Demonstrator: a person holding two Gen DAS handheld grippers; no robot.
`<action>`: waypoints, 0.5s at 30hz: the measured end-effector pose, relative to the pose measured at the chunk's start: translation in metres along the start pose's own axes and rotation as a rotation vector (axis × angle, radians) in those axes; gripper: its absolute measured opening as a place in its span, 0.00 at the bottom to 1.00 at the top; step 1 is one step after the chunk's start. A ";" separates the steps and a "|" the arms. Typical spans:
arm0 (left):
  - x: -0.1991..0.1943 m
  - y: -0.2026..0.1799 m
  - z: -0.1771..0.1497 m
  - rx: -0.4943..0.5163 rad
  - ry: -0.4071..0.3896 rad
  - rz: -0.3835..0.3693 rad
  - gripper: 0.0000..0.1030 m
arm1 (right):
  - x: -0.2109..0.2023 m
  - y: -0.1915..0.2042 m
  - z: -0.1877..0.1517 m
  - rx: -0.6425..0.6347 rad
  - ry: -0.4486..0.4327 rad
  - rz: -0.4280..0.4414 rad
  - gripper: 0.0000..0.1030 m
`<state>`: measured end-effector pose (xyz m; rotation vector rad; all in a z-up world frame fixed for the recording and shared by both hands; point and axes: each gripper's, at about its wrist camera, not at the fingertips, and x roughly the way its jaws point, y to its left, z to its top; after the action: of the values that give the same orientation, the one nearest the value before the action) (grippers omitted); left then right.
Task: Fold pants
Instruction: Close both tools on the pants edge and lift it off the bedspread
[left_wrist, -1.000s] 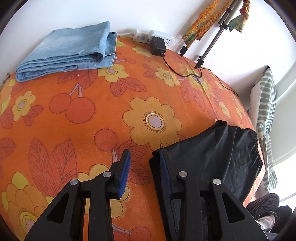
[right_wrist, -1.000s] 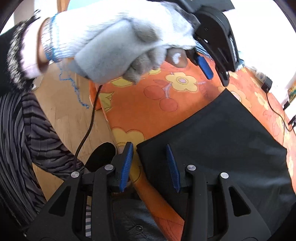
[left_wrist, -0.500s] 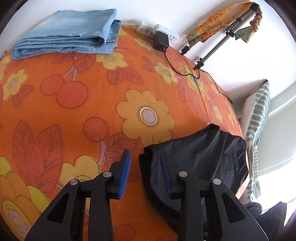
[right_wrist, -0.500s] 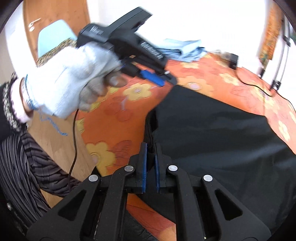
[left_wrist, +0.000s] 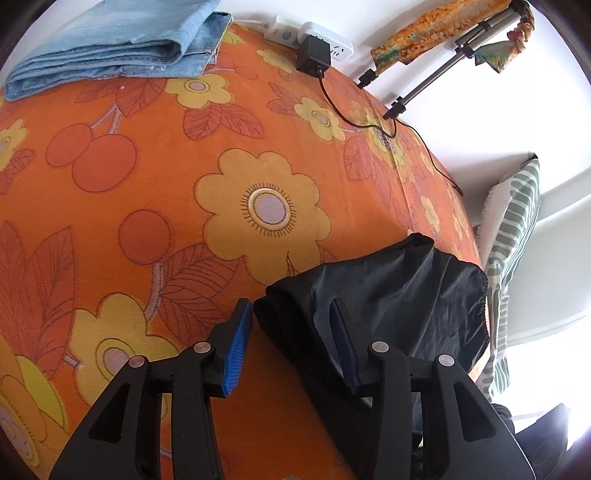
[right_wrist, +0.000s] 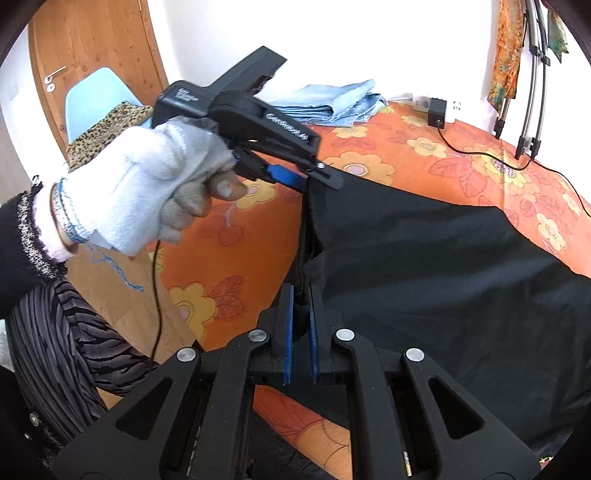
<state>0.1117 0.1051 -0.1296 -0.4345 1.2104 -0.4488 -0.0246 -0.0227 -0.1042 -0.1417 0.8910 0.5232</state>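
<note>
Black pants (right_wrist: 443, 266) lie on the orange flowered bedspread (left_wrist: 184, 166). My right gripper (right_wrist: 300, 299) is shut on a near corner of the pants and lifts it. My left gripper (left_wrist: 291, 314) is open, its jaws straddling a raised fold of the black pants (left_wrist: 388, 295), with cloth draped over the right finger. In the right wrist view the left gripper (right_wrist: 317, 177) sits at the lifted far corner of the pants, held by a white-gloved hand.
Folded blue jeans (left_wrist: 118, 40) lie at the back of the bed. A white power strip with black adapter (left_wrist: 314, 48) and cable lie near the wall. A tripod (left_wrist: 443, 70) stands behind. A striped cushion (left_wrist: 513, 236) is at right. A blue chair (right_wrist: 96, 103) stands by the door.
My right gripper closed on the pants corner and lifted it. My left gripper moved forward onto the pants edge, and the cloth bunched up between its jaws.
</note>
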 end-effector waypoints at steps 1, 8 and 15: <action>0.001 -0.001 -0.001 0.000 0.000 0.000 0.41 | -0.001 0.002 -0.001 -0.003 -0.002 0.006 0.07; -0.002 -0.006 -0.005 0.007 -0.014 -0.019 0.24 | -0.014 0.016 0.001 -0.028 -0.036 0.020 0.07; -0.012 -0.015 -0.007 0.037 -0.050 -0.012 0.07 | -0.015 0.020 0.001 -0.024 -0.044 0.028 0.07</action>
<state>0.1004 0.0985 -0.1141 -0.4192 1.1504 -0.4675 -0.0415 -0.0107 -0.0899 -0.1393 0.8447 0.5611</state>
